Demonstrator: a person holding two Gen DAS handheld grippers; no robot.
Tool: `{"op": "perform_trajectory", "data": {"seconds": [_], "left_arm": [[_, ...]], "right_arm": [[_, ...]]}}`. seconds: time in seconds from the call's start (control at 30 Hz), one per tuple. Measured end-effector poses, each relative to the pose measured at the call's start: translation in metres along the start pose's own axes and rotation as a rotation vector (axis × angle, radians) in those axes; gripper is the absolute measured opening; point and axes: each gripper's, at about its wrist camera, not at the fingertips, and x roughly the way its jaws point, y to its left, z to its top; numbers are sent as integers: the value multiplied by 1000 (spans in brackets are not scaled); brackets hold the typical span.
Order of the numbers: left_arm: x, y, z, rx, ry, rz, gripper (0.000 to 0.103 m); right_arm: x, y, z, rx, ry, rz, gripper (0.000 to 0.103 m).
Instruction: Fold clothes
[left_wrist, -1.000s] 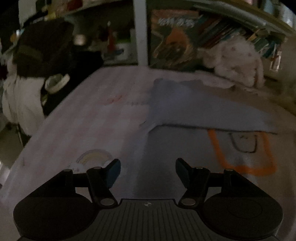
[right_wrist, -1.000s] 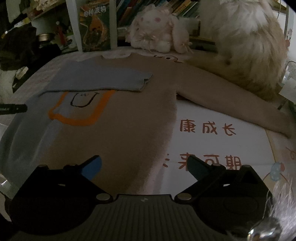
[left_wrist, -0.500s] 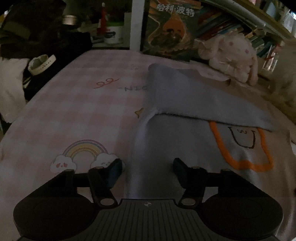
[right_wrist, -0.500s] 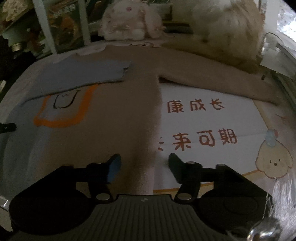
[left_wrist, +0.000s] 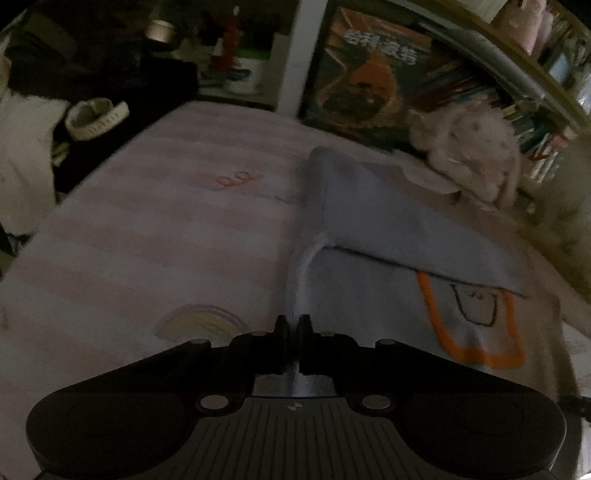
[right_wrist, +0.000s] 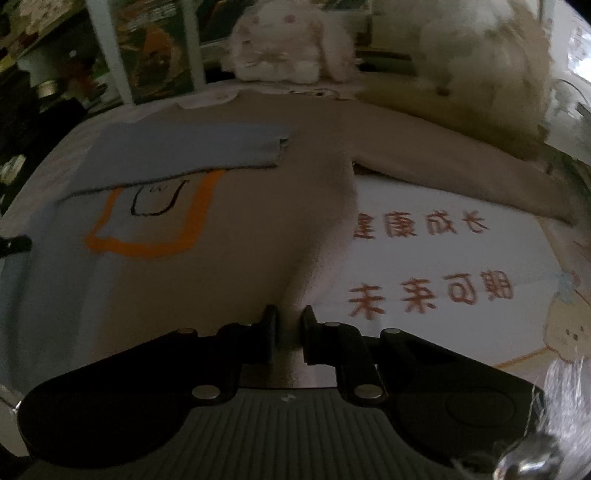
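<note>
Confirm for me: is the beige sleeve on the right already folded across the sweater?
No. The beige sleeve lies stretched out sideways, off the sweater.

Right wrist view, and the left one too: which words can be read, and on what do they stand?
"未来可期": orange print on the bed sheet.
"康成长": the row above it; its first sign is cut off by the sweater.
Book cover title, left view: too blurred.
</note>
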Motion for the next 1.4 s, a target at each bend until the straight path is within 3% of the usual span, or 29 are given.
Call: {"op": "perform_trajectory", "data": {"seconds": [0.2,0.77,1.0,1.13,1.17,1.27,1.33,1.4], "left_arm": [[6,10,6,26,6,18,4],[12,24,12,71,22,-14,4],[7,27,13,72,13,-26,9],[-10,22,15,84,-32,-36,10],[-15,20,15,87,-40,-40,11],[-25,13,13,99,-55,-49,25],[-31,6,10,117,-59,-48,47],[-37,-1,5,142,-58,-56,62]], "right_arm": [[9,26,4,-83,-21,5,12],[10,30,0,-20,-36,-44,12],[9,36,-1,-10,-39,-78,12],[3,37,-1,39,-45,-93,24],[1,38,-2,50,-52,-92,33],[-9,46,-5,58,-77,-93,45],[-15,53,-7,52,-96,-102,58],[-21,61,-9,42,-118,-108,69]]}}
